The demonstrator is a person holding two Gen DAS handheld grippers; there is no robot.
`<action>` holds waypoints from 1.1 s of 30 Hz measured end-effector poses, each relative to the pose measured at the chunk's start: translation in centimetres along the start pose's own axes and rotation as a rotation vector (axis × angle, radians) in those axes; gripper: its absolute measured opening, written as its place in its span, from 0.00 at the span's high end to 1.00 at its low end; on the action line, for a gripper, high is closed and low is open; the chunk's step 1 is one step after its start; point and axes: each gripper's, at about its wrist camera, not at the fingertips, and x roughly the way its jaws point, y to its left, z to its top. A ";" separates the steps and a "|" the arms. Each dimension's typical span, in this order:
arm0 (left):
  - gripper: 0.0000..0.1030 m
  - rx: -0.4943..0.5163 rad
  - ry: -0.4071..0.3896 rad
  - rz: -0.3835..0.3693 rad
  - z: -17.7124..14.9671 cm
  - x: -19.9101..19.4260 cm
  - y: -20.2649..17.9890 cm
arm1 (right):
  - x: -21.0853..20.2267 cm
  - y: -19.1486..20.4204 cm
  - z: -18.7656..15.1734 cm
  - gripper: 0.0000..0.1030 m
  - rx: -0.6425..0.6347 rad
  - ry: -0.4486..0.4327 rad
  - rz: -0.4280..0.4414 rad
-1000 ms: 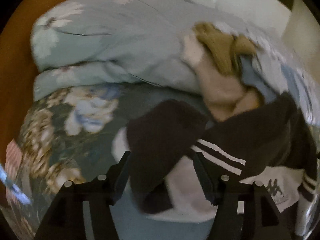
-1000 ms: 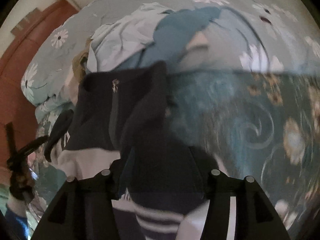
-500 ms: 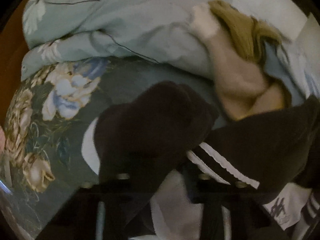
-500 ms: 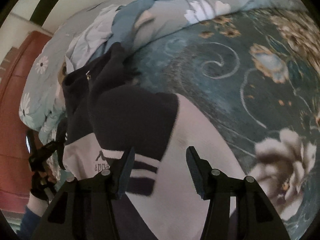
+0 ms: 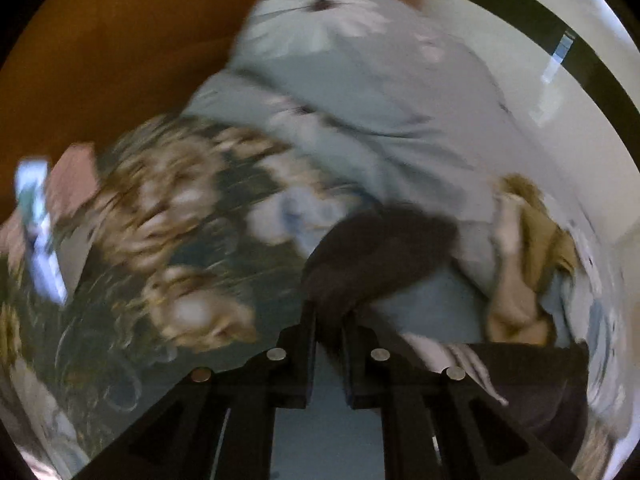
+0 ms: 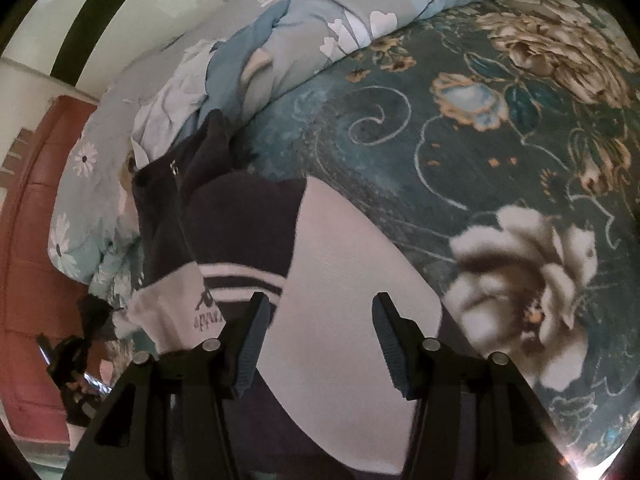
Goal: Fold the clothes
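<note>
A dark jacket (image 6: 240, 232) with white stripes and a white panel (image 6: 340, 272) lies on the bed. My right gripper (image 6: 318, 320) is open just above the white panel, with nothing pinched between its fingers. In the blurred left wrist view, my left gripper (image 5: 329, 320) is shut on the jacket's dark sleeve (image 5: 380, 248), which bulges up in front of the fingers. The rest of the jacket (image 5: 532, 384) trails off to the lower right there. At the left edge of the right wrist view, a person's hand (image 6: 76, 396) holds the left gripper.
A dark teal floral blanket (image 6: 500, 140) covers the bed. A light blue daisy duvet (image 5: 360, 80) is heaped behind it, with a tan garment (image 5: 548, 248) and pale blue clothes (image 6: 248, 44) piled on it. A reddish-brown headboard (image 5: 120, 40) stands at the bed's far side.
My left gripper went from open around the dark sleeve to shut on it, then swung up and left. My right gripper tilted down over the white panel and stays open.
</note>
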 end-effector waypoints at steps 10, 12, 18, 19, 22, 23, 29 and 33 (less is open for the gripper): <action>0.87 -0.193 0.229 -0.047 -4.9 2.8 4.1 | 0.0 0.8 -3.8 0.47 -0.188 0.103 -0.058; 0.84 -0.192 0.268 -0.080 -5.8 2.7 3.7 | 0.9 0.9 -4.8 0.46 -0.197 0.136 -0.041; 0.66 -0.177 0.334 -0.191 -9.7 -0.5 2.5 | 3.5 1.7 -7.5 0.46 -0.228 0.203 -0.011; 0.64 -0.172 0.340 -0.200 -10.4 -1.0 2.2 | 3.5 1.6 -7.5 0.46 -0.224 0.201 -0.015; 0.60 -0.144 0.368 -0.224 -13.3 -2.8 1.5 | 3.6 1.1 -7.6 0.46 -0.213 0.195 -0.028; 0.60 -0.133 0.377 -0.230 -14.0 -3.2 1.3 | 3.7 1.0 -7.7 0.46 -0.210 0.193 -0.032; 0.60 -0.132 0.390 -0.267 -16.6 -5.6 -0.4 | 3.9 0.0 -7.9 0.77 -0.188 0.180 -0.056; 0.60 -0.128 0.372 -0.291 -16.1 -7.0 -1.7 | 2.3 -1.7 -6.7 0.93 -0.141 0.131 -0.035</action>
